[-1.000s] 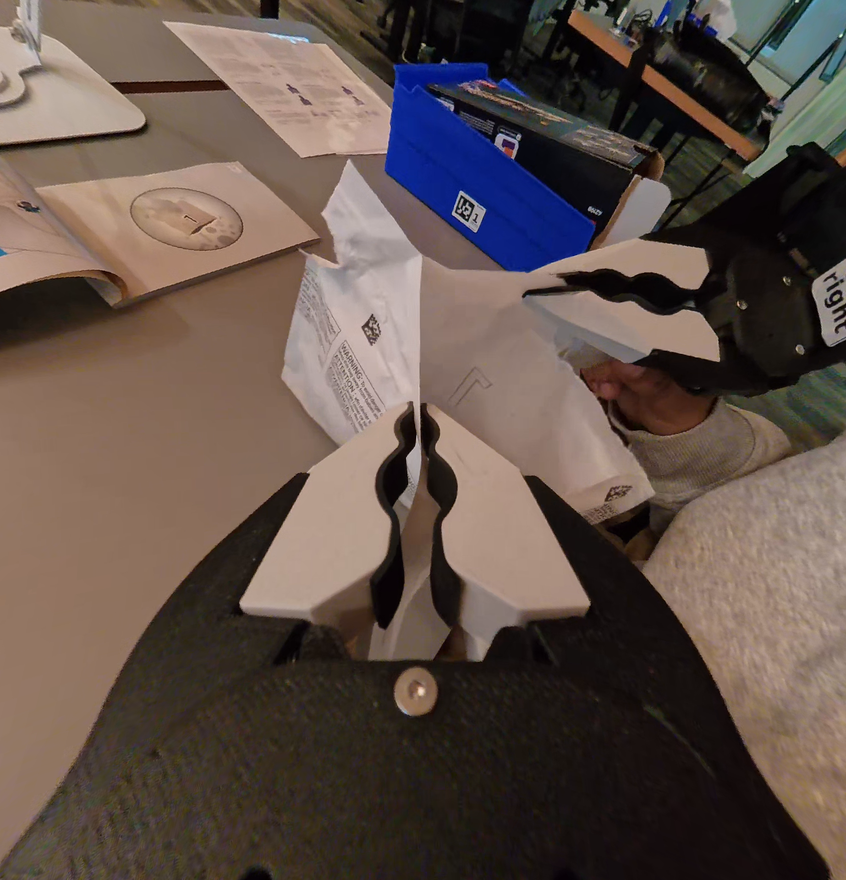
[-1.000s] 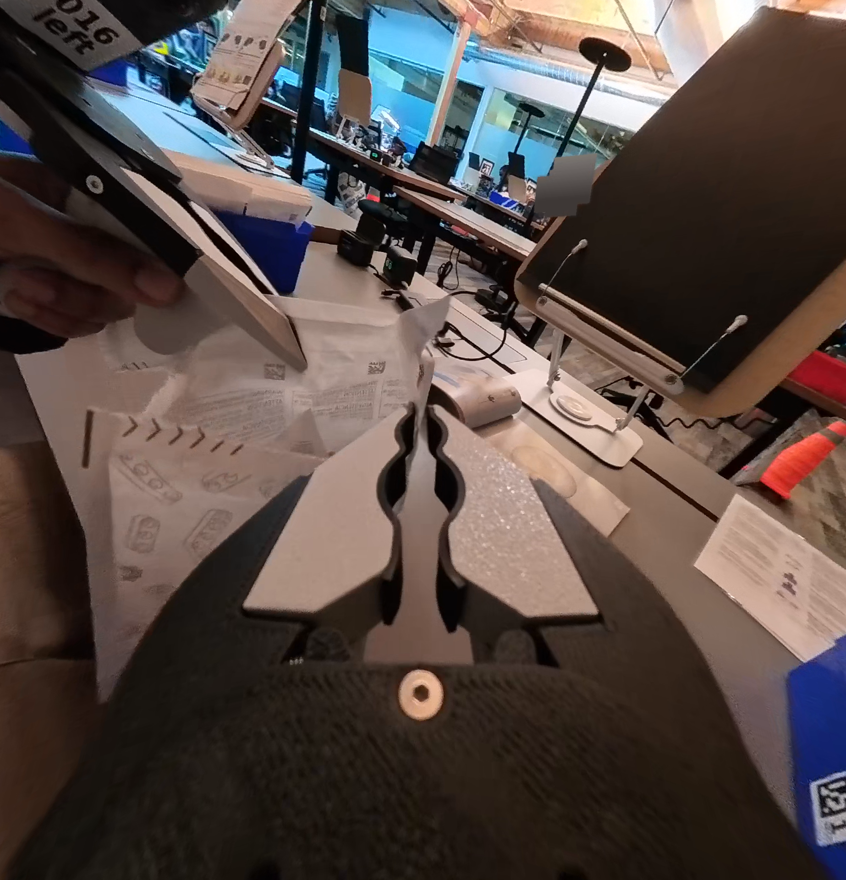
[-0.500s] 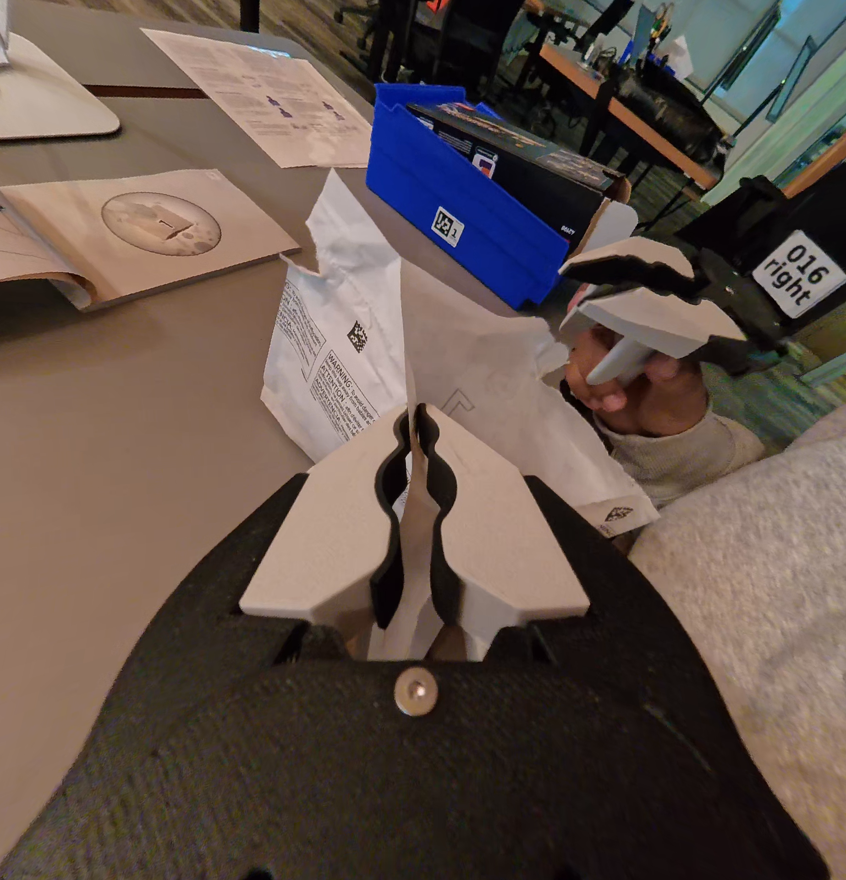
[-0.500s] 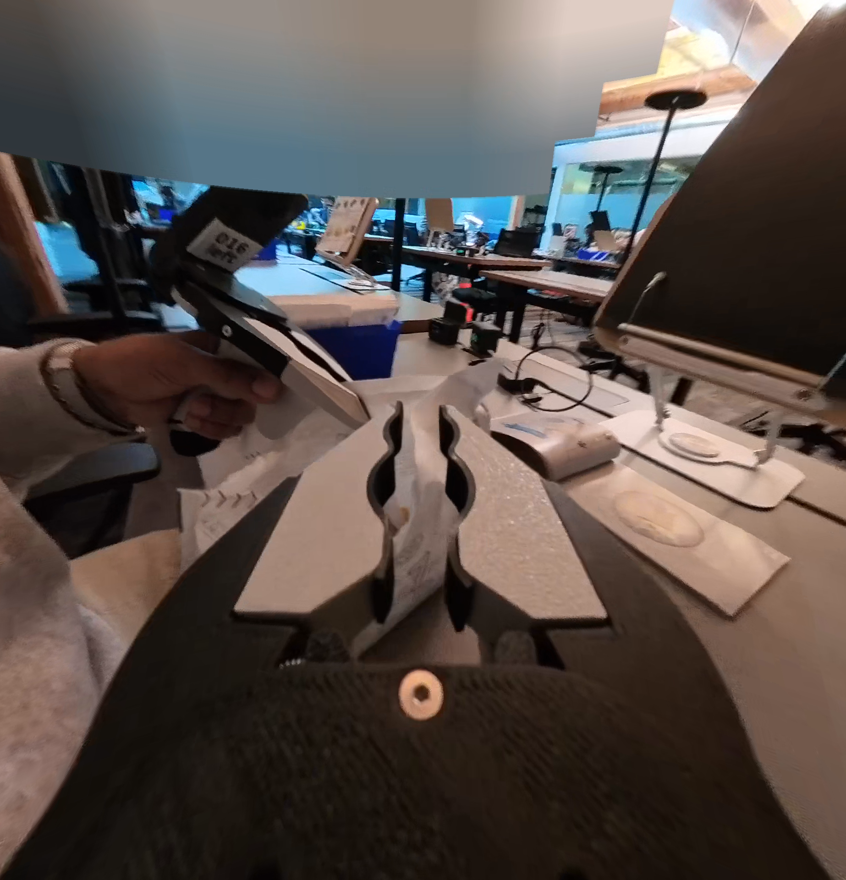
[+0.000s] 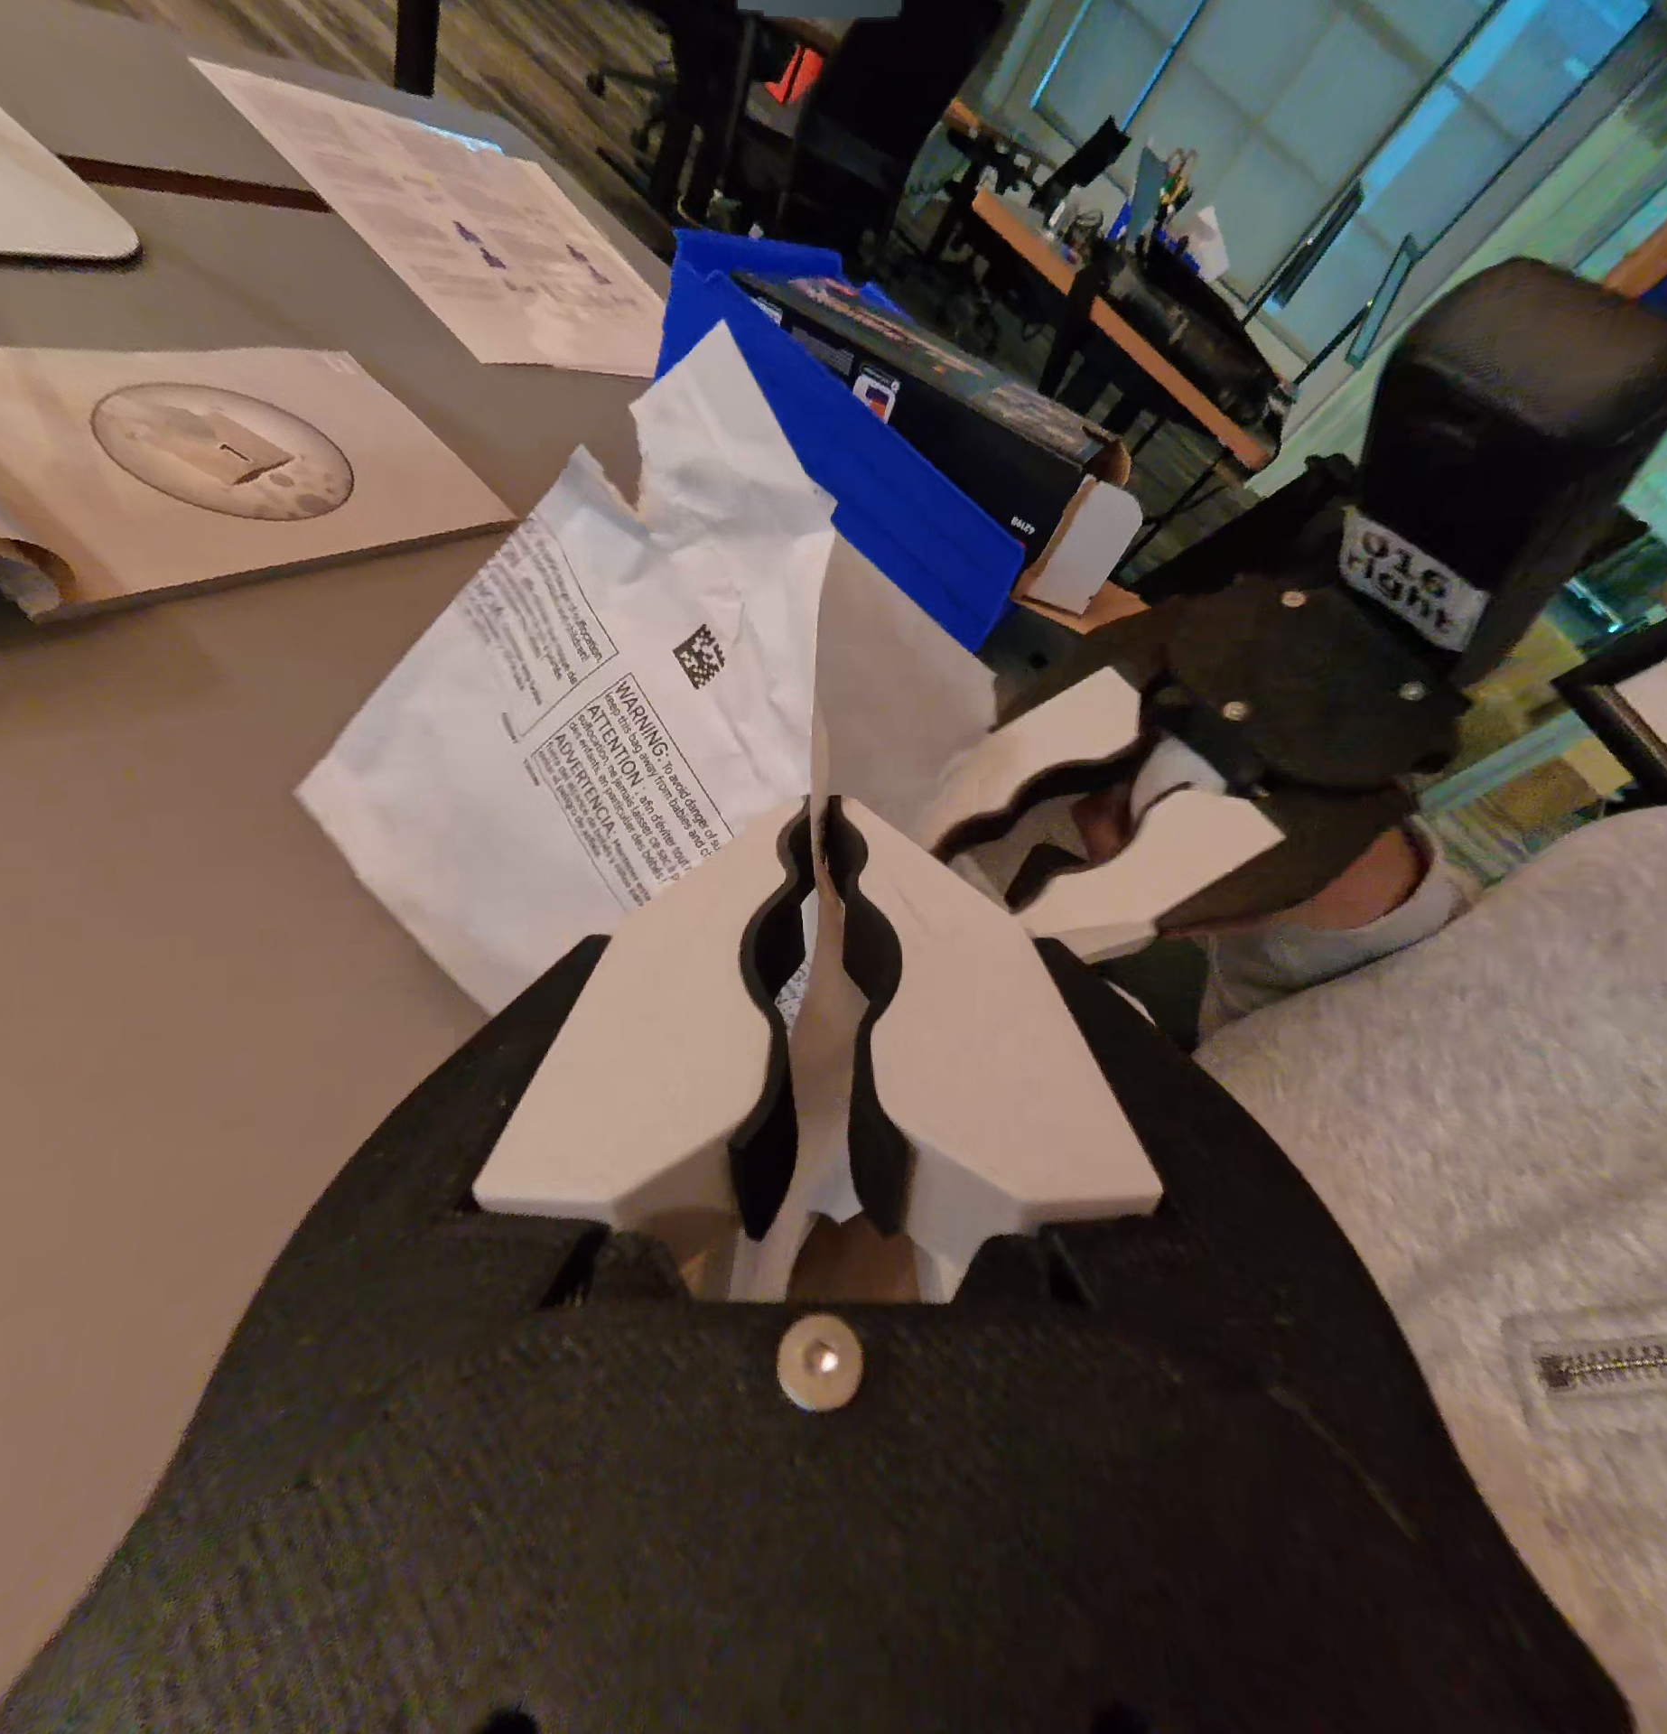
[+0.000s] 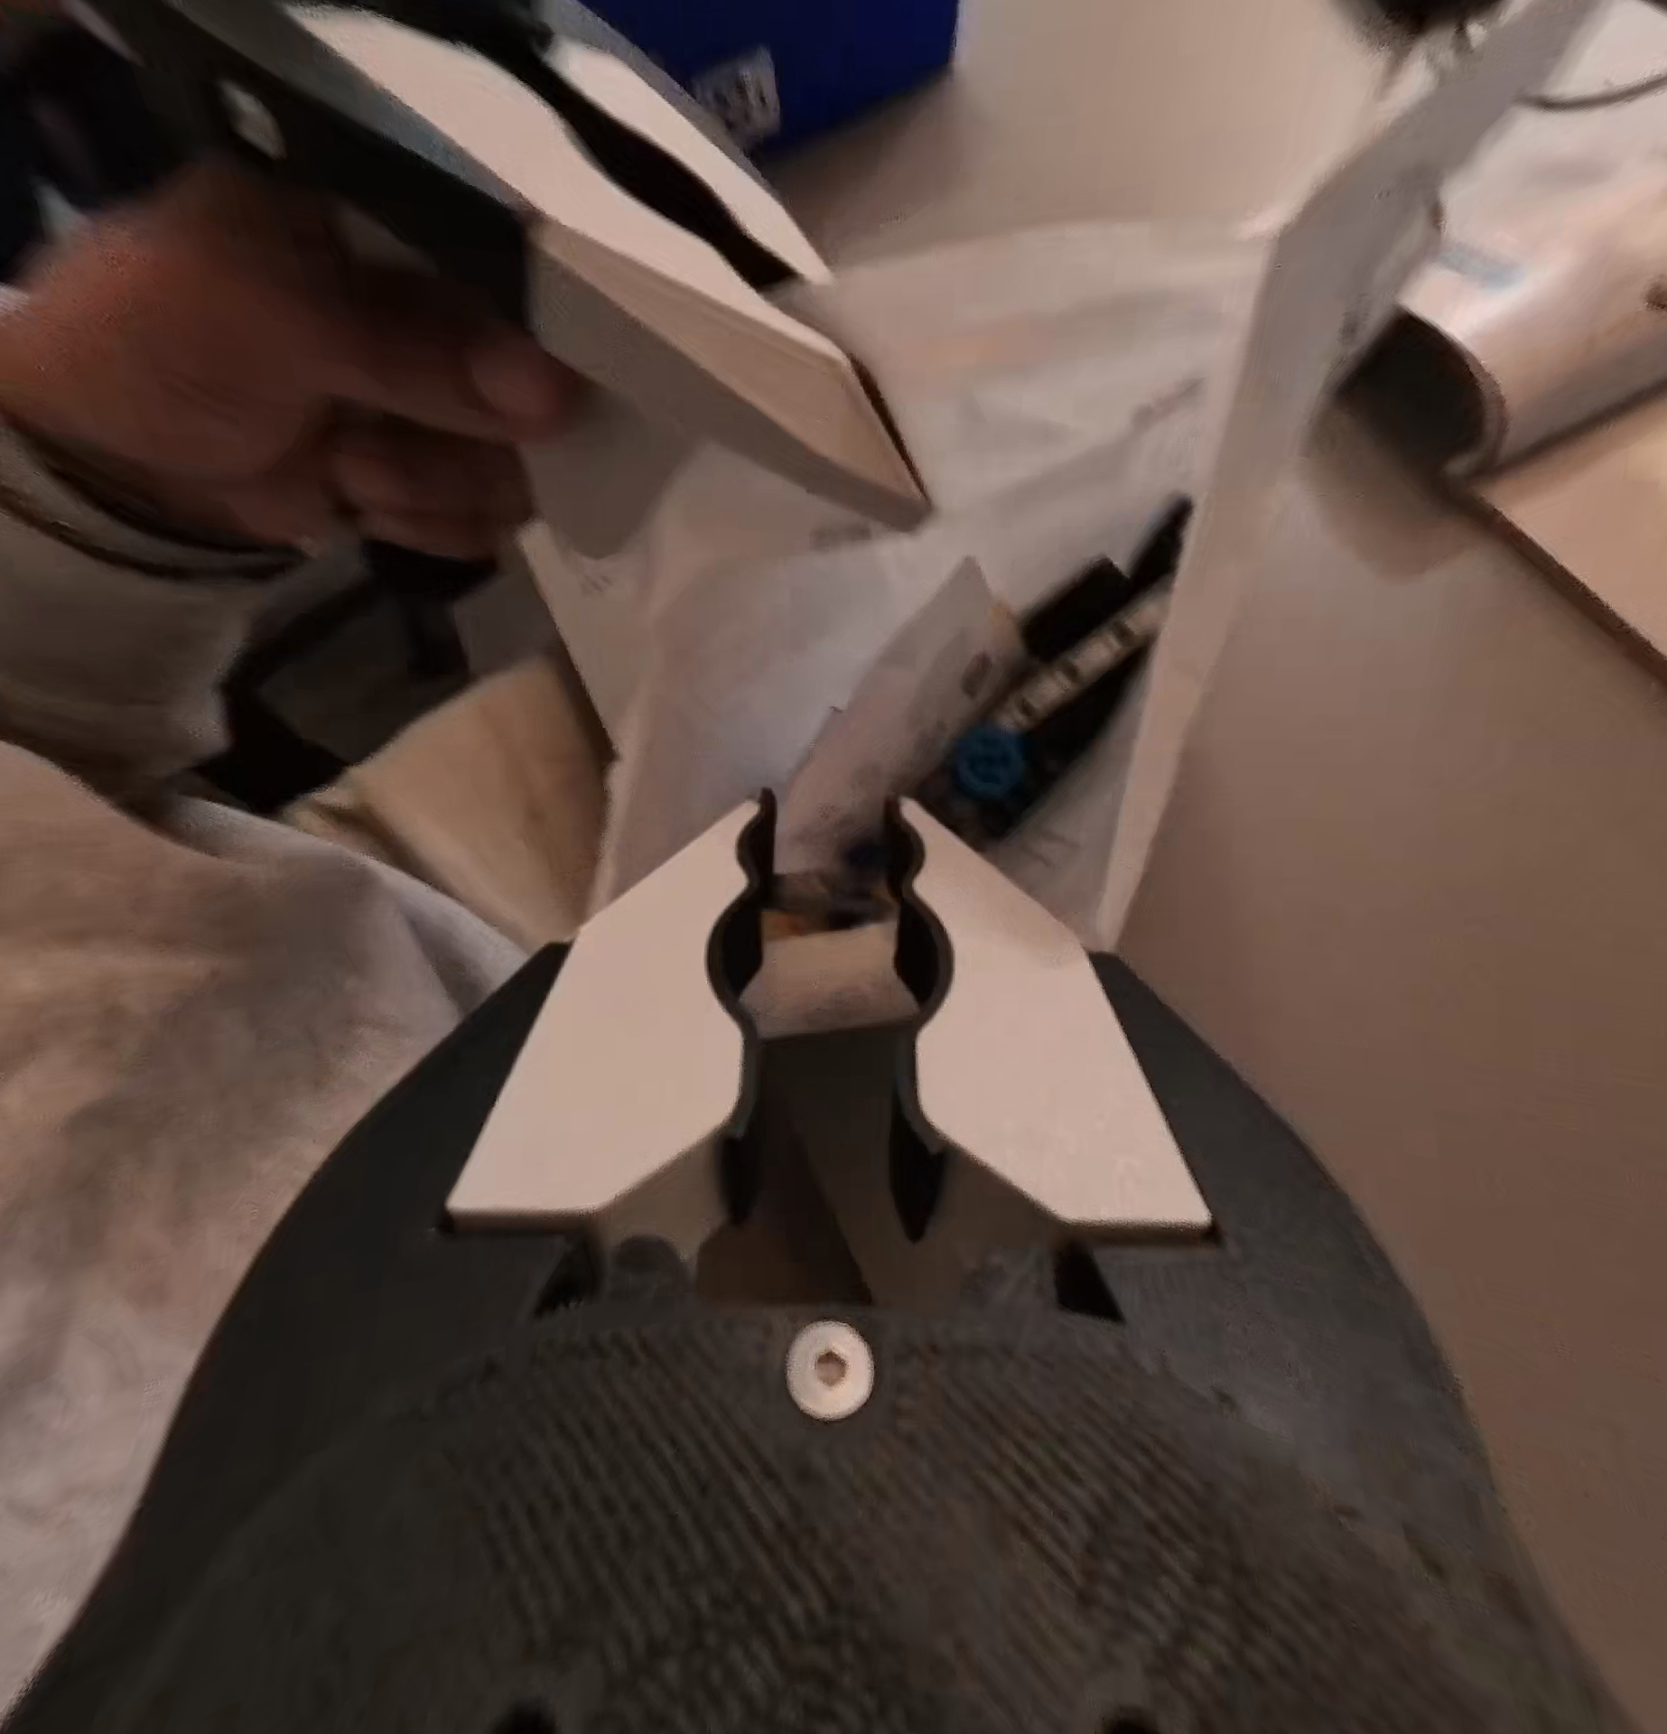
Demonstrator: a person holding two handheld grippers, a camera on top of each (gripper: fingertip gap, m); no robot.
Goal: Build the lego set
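Observation:
A torn-open white paper bag (image 5: 576,713) lies at the table's near edge. My left gripper (image 5: 818,812) is shut on the bag's upright torn edge. My right gripper (image 6: 830,807) is partly open and pokes into the bag's mouth (image 6: 999,394). A small white packet (image 6: 905,676) lies between its fingers; whether they press it is unclear in the blur. Black lego pieces (image 6: 1092,638) and a blue piece (image 6: 985,755) show inside the bag. The right gripper (image 5: 961,844) also shows in the left wrist view, and the left gripper (image 6: 872,394) shows in the right wrist view.
An open instruction booklet (image 5: 210,469) and a printed sheet (image 5: 454,244) lie on the grey table (image 5: 154,938). A blue bin (image 5: 886,488) holding a dark lego box (image 5: 961,394) stands behind the bag. The person's grey sleeve (image 5: 1468,1126) is at the right. The left gripper's tips are roughly 6 centimeters from the right gripper's.
My right gripper let go of the bag's edge, opened, swung down and now points into the bag's mouth. My left gripper has kept its hold on the torn edge.

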